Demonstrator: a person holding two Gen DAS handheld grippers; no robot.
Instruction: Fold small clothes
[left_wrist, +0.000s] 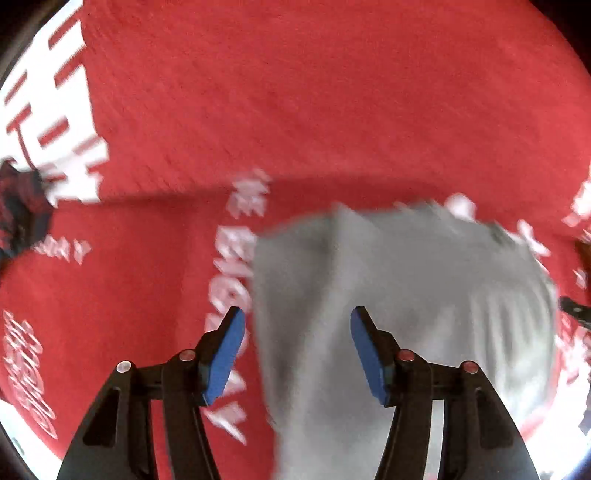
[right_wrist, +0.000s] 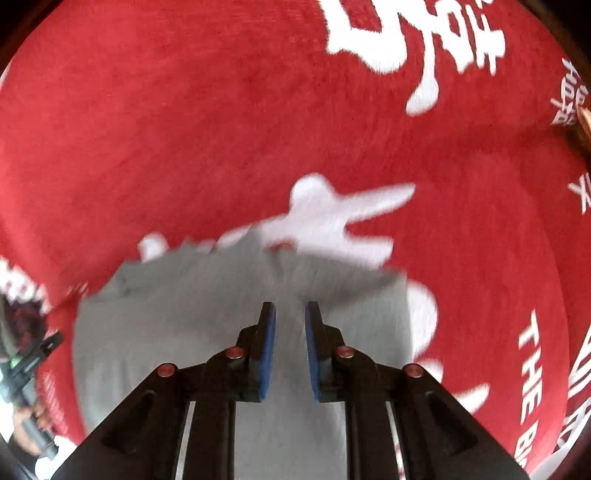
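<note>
- A grey garment (left_wrist: 406, 295) lay on a red cloth with white lettering (left_wrist: 258, 92) that covered the whole surface in both views; no table edge or corner was visible, so its place could be fixed only against the print.
- The garment overlapped white characters in the cloth's print, and its far edge was blurred.
- The left gripper (left_wrist: 297, 325) hung above the garment's left edge with its jaws spread wide and holding nothing; the left blue pad stood over red cloth, the right pad over grey fabric.
- The right gripper (right_wrist: 290, 314) was above the middle of the garment (right_wrist: 166, 332), jaws nearly together with a narrow gap.
- Whether fabric was pinched between the right pads could not be determined.
</note>
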